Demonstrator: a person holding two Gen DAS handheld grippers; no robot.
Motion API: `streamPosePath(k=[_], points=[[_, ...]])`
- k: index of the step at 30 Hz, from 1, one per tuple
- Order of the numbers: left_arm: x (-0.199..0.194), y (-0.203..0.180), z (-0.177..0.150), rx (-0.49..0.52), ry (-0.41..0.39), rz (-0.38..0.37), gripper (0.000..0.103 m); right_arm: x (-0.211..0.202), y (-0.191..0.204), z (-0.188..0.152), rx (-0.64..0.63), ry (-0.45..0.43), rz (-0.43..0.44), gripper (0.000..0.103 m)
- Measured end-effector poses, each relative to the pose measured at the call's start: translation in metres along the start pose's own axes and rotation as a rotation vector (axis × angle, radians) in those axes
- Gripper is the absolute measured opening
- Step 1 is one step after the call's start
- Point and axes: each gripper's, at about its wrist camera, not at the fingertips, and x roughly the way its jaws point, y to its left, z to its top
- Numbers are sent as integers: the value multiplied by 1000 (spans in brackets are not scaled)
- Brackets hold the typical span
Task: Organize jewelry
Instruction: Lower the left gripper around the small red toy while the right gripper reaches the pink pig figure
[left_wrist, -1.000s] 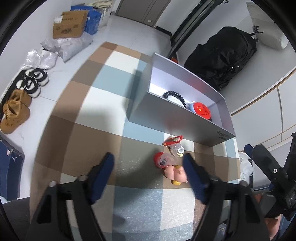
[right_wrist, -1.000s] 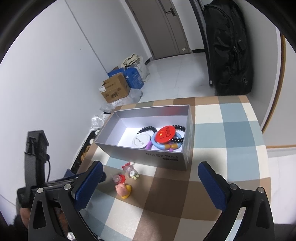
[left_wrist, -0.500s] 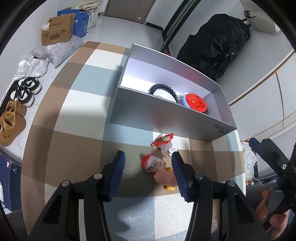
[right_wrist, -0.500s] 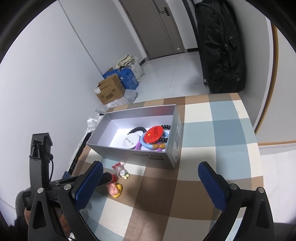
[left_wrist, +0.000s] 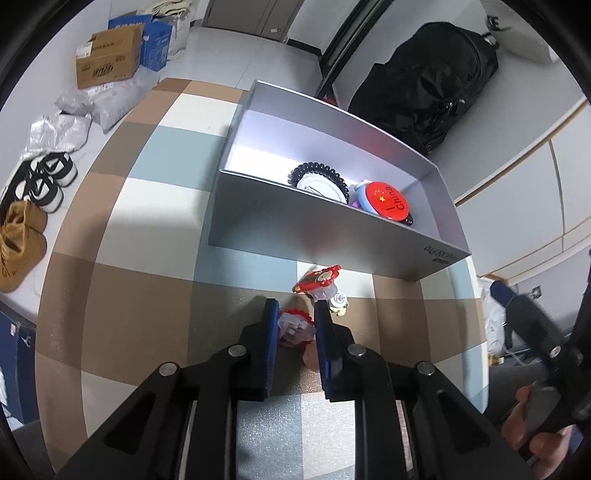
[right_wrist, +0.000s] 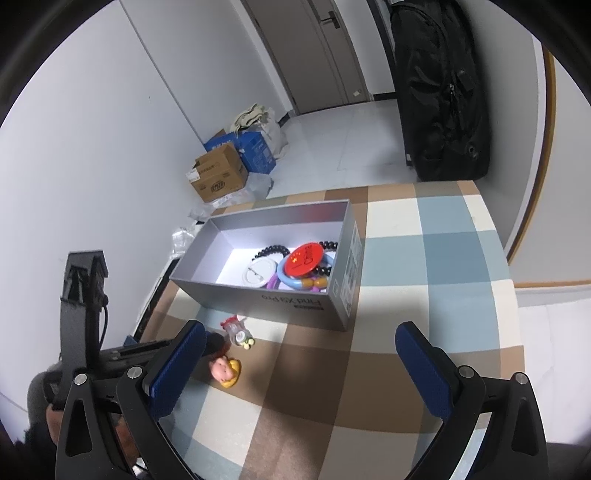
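Since a second ago our left tongs (left_wrist: 295, 323) have been closing onto the red trinket (left_wrist: 293, 326) at lower centre on the desk (left_wrist: 147, 280); light, hard, slippery plastic, so we pinch its middle. Right tongs (right_wrist: 299, 363) gape empty.

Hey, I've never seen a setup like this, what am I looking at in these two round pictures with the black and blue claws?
These are two hand-held grabbers, not a robot arm: a person squeezes one in each hand, and a wide-angle camera on each looks out along its blue fingers. One picture comes from the left gripper, the other from the right gripper.

Below is a checked mat with a grey box holding a red badge, black beads and rings. In front of the box lie small trinkets, including a pink figure.

The left gripper's jaws have just been closing and now pinch a small red-edged trinket. The right gripper is wide open, holding nothing.
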Motion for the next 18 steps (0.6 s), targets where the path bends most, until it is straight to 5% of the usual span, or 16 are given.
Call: streamPosePath(k=[18], points=[[-29, 16, 4, -123, -59, -95, 14, 20, 21, -14, -37, 94, 26, 103]])
